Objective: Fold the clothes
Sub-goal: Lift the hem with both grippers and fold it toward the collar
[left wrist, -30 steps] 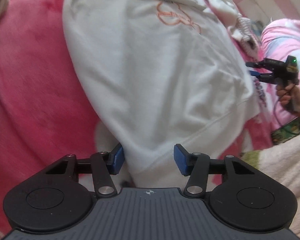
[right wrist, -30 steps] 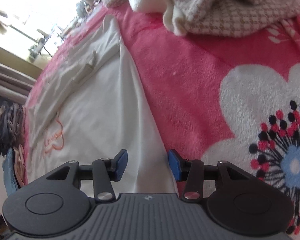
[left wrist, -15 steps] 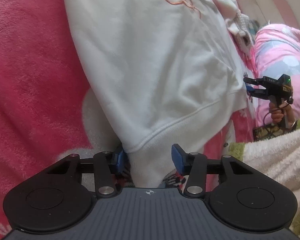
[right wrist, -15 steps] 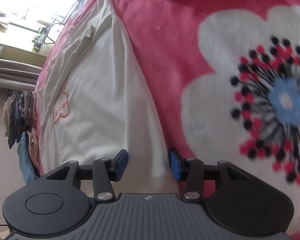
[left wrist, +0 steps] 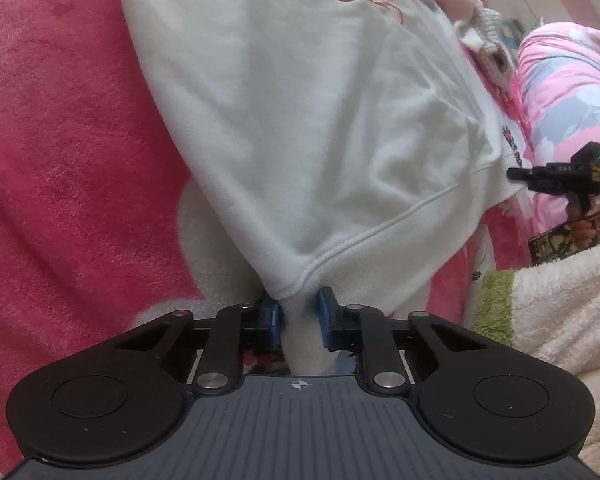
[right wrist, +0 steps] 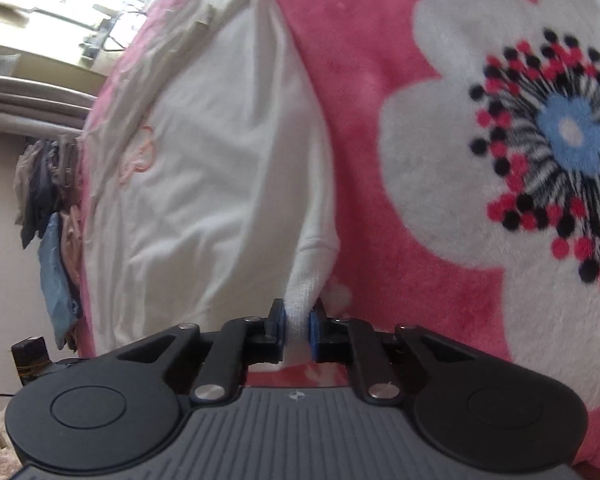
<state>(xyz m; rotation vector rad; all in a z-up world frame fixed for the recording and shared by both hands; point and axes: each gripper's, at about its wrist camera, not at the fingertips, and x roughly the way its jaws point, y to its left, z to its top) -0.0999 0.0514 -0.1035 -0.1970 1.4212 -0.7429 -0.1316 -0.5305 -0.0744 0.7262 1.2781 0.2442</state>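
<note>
1. Plainly, the cream sweatshirt (left wrist: 319, 112) lies spread, front up, on a pink flowered blanket (right wrist: 439, 60) over a bed; an orange outline print sits near its far end.
2. The left tongs (left wrist: 298, 316) are pinched on one bottom corner of the hem, and the cloth bunches into a peak between the blue pads (left wrist: 272, 318).
3. The right tongs (right wrist: 296, 330) are clamped on the opposite hem corner, a narrow rope of ribbed fabric drawn between them.
4. It looks soft, thick and limp, probably light for its bulk: it should drape and sag rather than hold a line, and the fleece blanket may drag at it.
5. The doubled, stitched hem band is the sound place to hold; thinner body cloth would likely slip or stretch.
6. Room: open blanket lies on both long sides of the garment. A heap of other clothes (left wrist: 479, 28) crowds the far end, and a fuzzy white throw (left wrist: 559, 300) edges the near right side.
</note>
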